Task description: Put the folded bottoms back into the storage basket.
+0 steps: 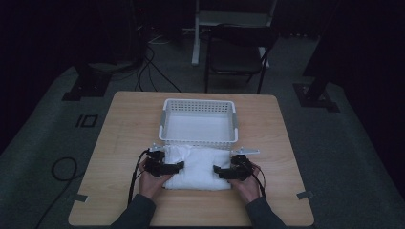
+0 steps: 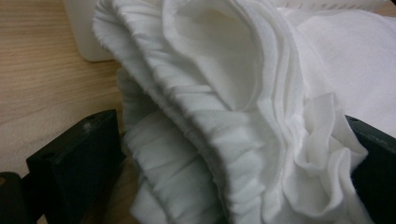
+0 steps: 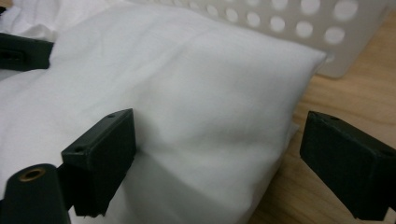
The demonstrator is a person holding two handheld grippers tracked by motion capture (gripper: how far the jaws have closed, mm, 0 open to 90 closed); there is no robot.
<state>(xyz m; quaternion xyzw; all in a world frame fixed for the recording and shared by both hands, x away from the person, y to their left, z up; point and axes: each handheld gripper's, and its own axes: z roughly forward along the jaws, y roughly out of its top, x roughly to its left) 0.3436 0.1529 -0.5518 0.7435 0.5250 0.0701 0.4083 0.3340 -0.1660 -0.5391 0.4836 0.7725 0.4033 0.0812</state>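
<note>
Both tongs stood open: the left tongs [image 1: 177,166] straddled the folded white cloth's [image 1: 198,167] ribbed edge, the right tongs [image 1: 218,170] its smooth corner, near the bench's [image 1: 124,124] front edge beside a perforated plastic basket [image 1: 199,139].

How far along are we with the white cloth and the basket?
Done: the folded white cloth lies on the wooden table, just in front of the white perforated plastic basket. In hand: the left gripper and right gripper, both open, flank its ends. Left: probably gripping it and lifting it into the empty basket.
</note>
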